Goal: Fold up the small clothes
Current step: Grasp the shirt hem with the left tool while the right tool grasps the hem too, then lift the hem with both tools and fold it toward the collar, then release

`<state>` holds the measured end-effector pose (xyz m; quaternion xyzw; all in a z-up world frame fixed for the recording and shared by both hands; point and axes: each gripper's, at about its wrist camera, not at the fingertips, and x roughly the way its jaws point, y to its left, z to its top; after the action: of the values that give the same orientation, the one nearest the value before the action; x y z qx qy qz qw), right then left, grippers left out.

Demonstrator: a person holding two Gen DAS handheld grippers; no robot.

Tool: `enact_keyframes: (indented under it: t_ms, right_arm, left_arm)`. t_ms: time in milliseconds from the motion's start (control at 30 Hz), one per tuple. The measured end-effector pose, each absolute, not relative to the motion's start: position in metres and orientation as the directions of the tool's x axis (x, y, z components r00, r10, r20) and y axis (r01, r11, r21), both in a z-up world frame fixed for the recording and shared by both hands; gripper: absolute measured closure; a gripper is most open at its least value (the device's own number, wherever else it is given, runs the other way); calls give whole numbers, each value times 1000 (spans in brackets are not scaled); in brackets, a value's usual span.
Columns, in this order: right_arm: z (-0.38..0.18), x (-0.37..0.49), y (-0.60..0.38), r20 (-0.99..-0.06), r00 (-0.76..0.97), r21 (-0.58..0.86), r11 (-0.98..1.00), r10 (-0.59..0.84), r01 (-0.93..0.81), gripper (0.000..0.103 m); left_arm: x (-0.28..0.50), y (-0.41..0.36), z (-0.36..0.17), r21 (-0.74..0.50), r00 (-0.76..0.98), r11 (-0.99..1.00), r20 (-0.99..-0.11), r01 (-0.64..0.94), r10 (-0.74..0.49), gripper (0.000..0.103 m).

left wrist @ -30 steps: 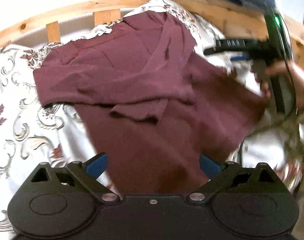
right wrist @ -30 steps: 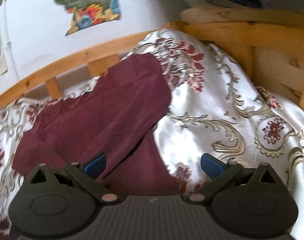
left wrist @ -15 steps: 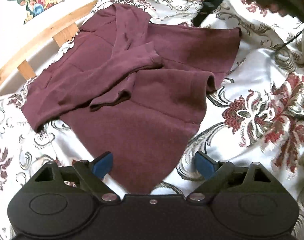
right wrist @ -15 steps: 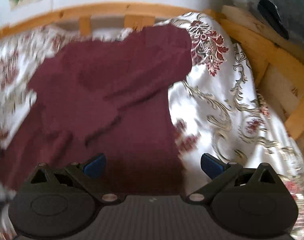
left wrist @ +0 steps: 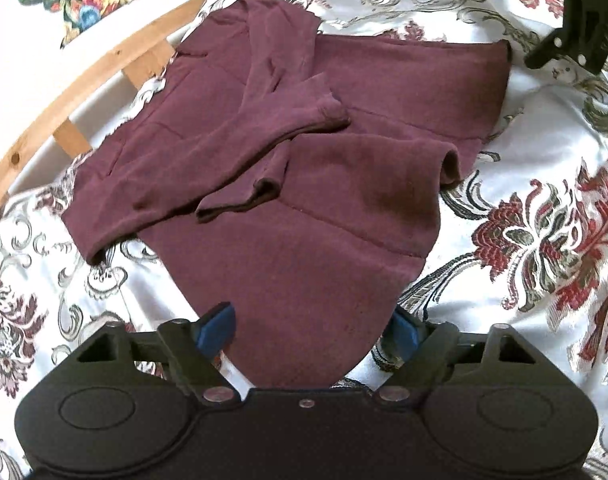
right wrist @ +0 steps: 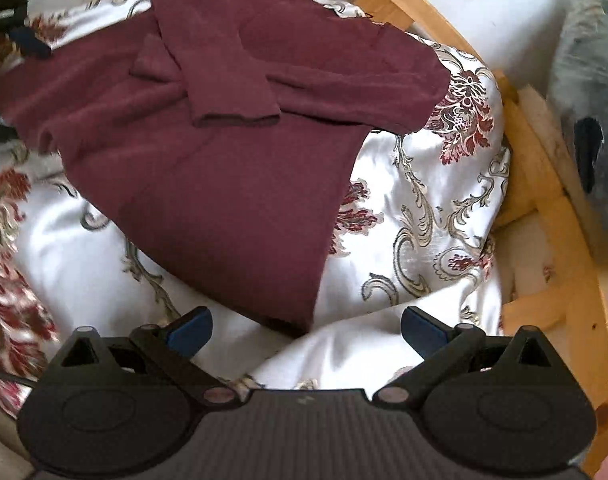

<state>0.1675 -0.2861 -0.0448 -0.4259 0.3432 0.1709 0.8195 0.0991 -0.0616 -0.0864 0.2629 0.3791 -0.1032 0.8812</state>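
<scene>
Between my left fingers, at the bottom of the left wrist view, the nearest corner of the maroon shirt [left wrist: 304,200] runs down under my left gripper [left wrist: 309,328]. The jaws there are spread wide, one blue pad either side of the cloth, and I cannot tell whether they touch it; nothing is pinched. My right gripper [right wrist: 305,326] is spread too, and holds nothing: in the right wrist view only the white flowered bedspread [right wrist: 403,248] lies between its pads, with the shirt's lower corner just above and to the left of them.

The shirt lies on the bedspread through the middle of both views. Both sleeves [left wrist: 288,120] are already crossed over the chest, cuffs near the centre. So I judge the sleeve step done and the body fold the one in hand.

Its long axis, in the left view, runs from the bottom centre up toward the upper left, where the neck end, as I take it, lies near the wooden bed rail [left wrist: 104,68]. The hem end points down at my left jaws and out to the upper right, where my other tool shows as a dark shape. One hem corner is curled over at centre right.

Next, I think, each gripper must close on a hem corner, lift together, and carry the hem up to the shoulders without disturbing the sleeves.
</scene>
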Motion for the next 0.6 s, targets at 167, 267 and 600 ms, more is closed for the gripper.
enact_keyframes:
  t_ms: [167, 267, 600]
  right_arm:
    - [-69, 178, -279, -666, 737, -714, 378, -110, -589, 1]
    - [-83, 180, -276, -657, 746, -739, 290, -112, -607, 1]
    - [-86, 175, -266, -706, 708, -671, 298, 24, -679, 93]
  left_arm:
    - [90, -67, -90, 492, 731, 783, -679, 381, 71, 23]
    - [82, -70, -93, 541, 749, 747, -656, 387, 87, 35]
    - [76, -66, -87, 626, 778, 684, -614, 375, 136, 88]
